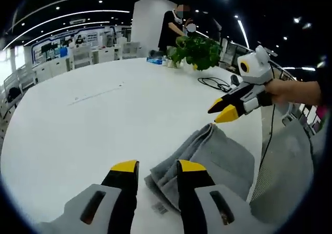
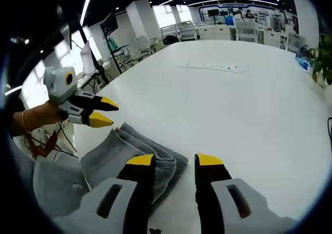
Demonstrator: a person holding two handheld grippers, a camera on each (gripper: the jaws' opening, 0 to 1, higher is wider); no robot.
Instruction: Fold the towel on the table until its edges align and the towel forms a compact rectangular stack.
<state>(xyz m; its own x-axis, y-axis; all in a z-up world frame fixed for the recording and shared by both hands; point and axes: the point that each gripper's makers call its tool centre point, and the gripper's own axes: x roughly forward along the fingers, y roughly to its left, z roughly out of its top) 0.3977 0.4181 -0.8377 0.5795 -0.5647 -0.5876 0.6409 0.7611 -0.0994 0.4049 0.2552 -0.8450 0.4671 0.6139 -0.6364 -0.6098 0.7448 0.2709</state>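
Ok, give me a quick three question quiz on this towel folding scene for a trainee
1. True or false: the grey towel lies fully flat and unfolded on the white table.
2. Which is closed on the towel: A) left hand-held gripper B) right hand-held gripper C) neither?
3. What green thing stands at the table's far side in the left gripper view?

Key: 1 false, it is bunched in folds at the table edge. 2 C, both open. 3 a potted plant.
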